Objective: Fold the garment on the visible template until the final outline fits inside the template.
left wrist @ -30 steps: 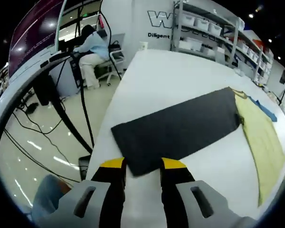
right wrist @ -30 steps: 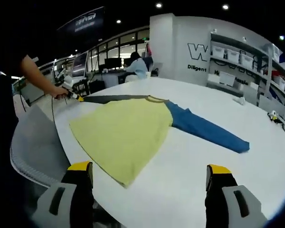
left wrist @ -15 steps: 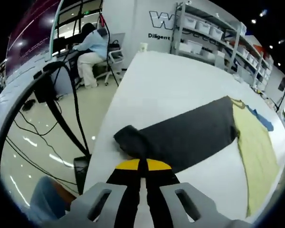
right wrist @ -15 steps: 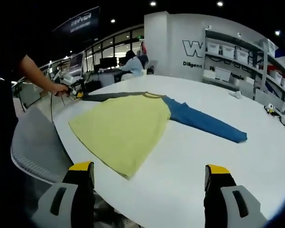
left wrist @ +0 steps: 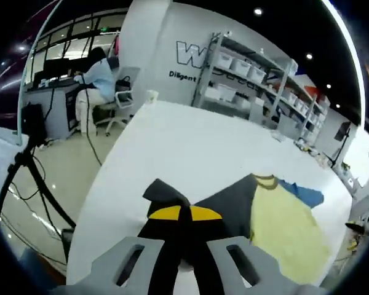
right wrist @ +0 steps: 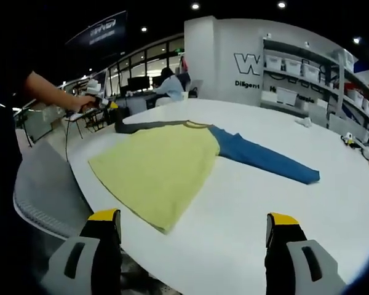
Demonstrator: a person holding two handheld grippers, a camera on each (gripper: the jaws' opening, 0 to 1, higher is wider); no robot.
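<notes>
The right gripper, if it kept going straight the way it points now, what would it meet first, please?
Probably the bare white table between its open jaws; the right gripper holds nothing. The yellow shirt body lies slightly left of that line, though depth is unclear.

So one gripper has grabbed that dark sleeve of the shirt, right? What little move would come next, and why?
Probably carry the dark grey sleeve across onto the yellow shirt body. The left gripper is shut on the sleeve's cuff and holds it above the white table, so the fold is begun but not laid down. The right gripper is open and apart from the cloth; the blue sleeve lies flat.
</notes>
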